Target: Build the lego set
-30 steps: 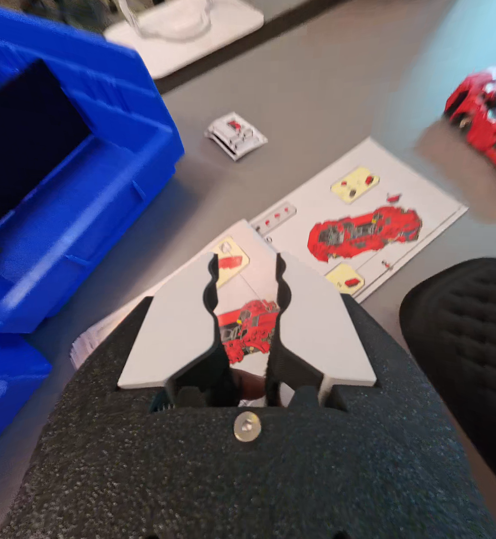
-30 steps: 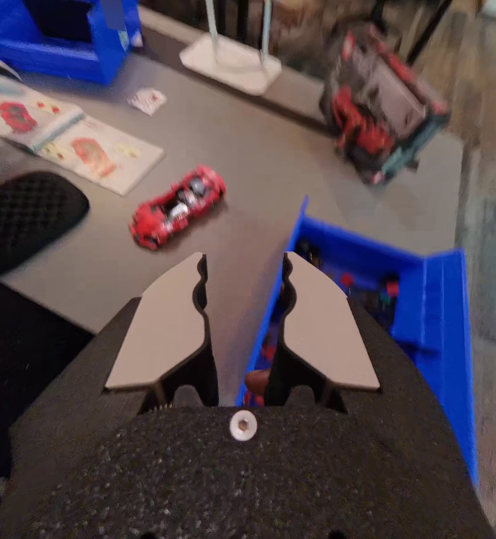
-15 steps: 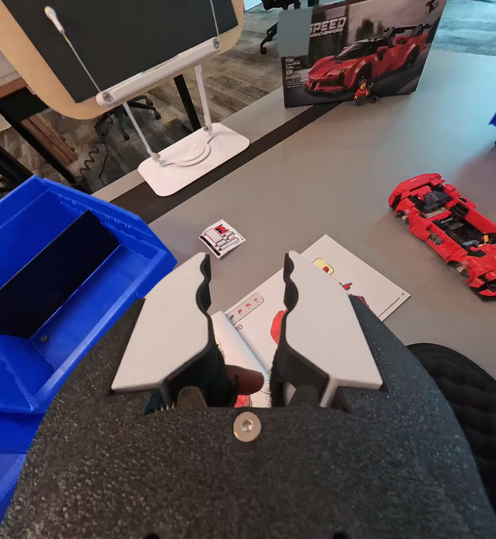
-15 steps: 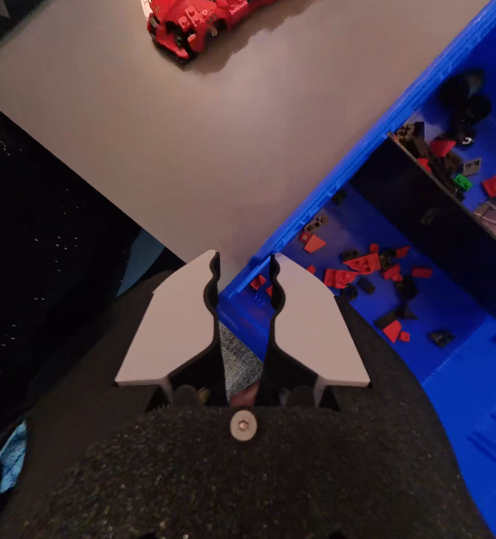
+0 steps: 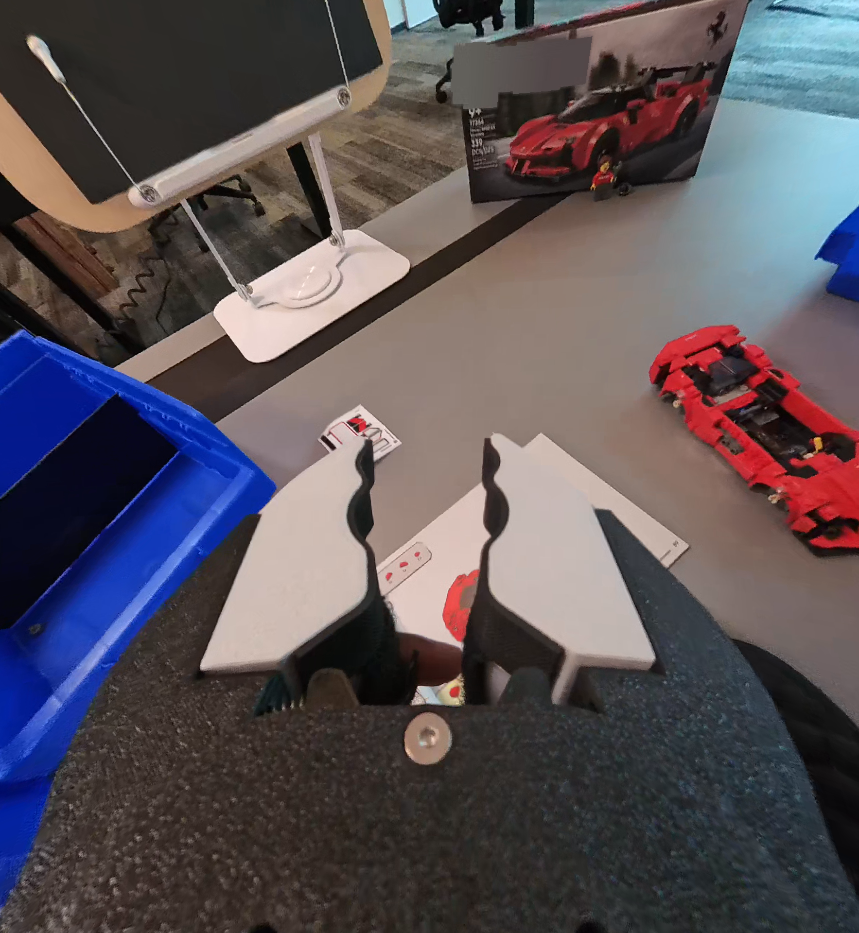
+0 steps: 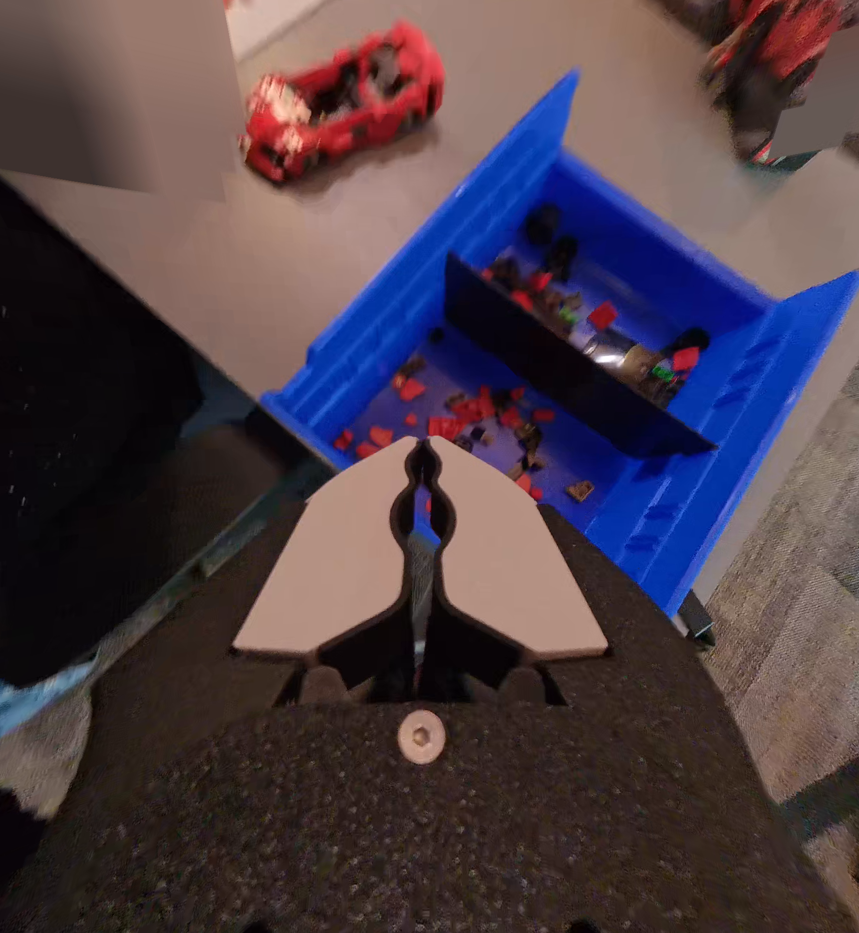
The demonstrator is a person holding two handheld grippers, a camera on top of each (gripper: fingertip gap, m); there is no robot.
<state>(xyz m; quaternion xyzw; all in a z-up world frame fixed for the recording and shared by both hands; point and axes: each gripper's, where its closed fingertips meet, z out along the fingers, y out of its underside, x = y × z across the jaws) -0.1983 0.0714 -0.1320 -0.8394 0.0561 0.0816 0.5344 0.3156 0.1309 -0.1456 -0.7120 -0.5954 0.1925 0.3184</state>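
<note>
A partly built red lego car (image 5: 775, 444) sits on the grey table at the right; it also shows blurred in the right wrist view (image 6: 341, 101). My left gripper (image 5: 424, 447) is open and empty, held above the open instruction booklet (image 5: 594, 500). My right gripper (image 6: 424, 444) is shut with nothing seen between its jaws, hovering above the near end of a blue bin (image 6: 402, 313). That bin holds several loose red and dark lego pieces (image 6: 462, 409) on both sides of a black divider (image 6: 558, 363).
A second blue bin (image 5: 129, 555) with a dark divider stands left of my left gripper. A small sticker sheet (image 5: 359, 434) lies beyond the booklet. The lego box (image 5: 594, 116) and a minifigure (image 5: 604, 176) stand at the back. A white stand base (image 5: 311, 293) is at the table's far edge. Left tips to right tips: about 50 cm. The partly built red lego car (image 5: 775, 444) is about 25 cm from my left fingertips and 35 cm from my right.
My right gripper has shut and tilted up, bringing the whole parts bin and car into view. My left gripper has opened a little wider and barely moved since half a second ago.
</note>
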